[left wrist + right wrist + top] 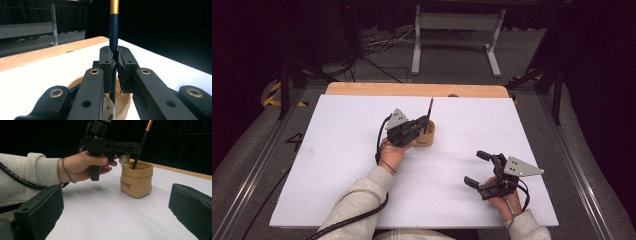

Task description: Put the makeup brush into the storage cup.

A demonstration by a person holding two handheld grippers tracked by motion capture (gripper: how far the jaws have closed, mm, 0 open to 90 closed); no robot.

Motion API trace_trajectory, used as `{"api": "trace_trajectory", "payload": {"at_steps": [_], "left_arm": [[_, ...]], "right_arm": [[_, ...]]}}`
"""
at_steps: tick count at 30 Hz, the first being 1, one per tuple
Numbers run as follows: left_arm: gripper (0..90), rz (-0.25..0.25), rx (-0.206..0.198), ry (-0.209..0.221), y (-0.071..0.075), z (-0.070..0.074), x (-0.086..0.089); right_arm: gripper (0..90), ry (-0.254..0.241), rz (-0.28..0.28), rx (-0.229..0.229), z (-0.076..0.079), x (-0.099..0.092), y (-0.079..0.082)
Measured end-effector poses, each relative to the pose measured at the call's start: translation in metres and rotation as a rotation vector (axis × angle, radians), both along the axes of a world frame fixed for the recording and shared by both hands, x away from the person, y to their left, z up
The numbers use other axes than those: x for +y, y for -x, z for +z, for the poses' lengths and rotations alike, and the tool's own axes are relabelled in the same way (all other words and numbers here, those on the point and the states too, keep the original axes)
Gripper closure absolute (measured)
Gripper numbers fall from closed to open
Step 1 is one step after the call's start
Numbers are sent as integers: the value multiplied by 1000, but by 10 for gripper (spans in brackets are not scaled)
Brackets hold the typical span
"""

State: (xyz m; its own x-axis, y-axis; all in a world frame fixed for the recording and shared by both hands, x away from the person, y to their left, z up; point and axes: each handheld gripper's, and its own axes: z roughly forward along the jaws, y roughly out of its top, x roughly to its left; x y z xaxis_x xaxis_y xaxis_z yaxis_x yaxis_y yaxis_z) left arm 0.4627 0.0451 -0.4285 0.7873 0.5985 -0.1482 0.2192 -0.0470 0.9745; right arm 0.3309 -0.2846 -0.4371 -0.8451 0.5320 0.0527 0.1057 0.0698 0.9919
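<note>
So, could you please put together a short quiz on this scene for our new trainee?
1. True or false: the left claw is shut on the dark pen.
2. Where does the pen's lower end sit? A) on the bare table B) inside the tan pot C) in the right claw
3. Fill in: the right claw's jaws stand ____.

Key: 1 true; 2 B; 3 open, with nothing between them.

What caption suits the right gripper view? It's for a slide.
Left gripper clamps a dark pen standing in a tan sack-shaped holder; right gripper's jaws stand open in front.
</note>
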Motion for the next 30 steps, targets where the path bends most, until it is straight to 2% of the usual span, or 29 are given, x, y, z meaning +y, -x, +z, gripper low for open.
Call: {"api": "trace_trajectory", "payload": {"at_steps": [7,12,13,18,21,30], "left_arm": [[822,-6,-4,-8,1,-2,-1],[818,-12,-9,-5,2,-1,0],[818,-11,-6,6,4,-1,0],[681,-31,-42,21,7,0,4],[627,-36,-38,47,8,1,8],[362,-75,-30,100,11,14,19]], "right_arm": [[3,1,1,0,0,0,0],[3,3,-1,1,0,1,0],[3,3,0,0,0,0,0],[3,3,1,2,-1,1,-1],[3,3,-1,6,-1,1,-1],[3,5,-2,6,-1,1,-1]]}}
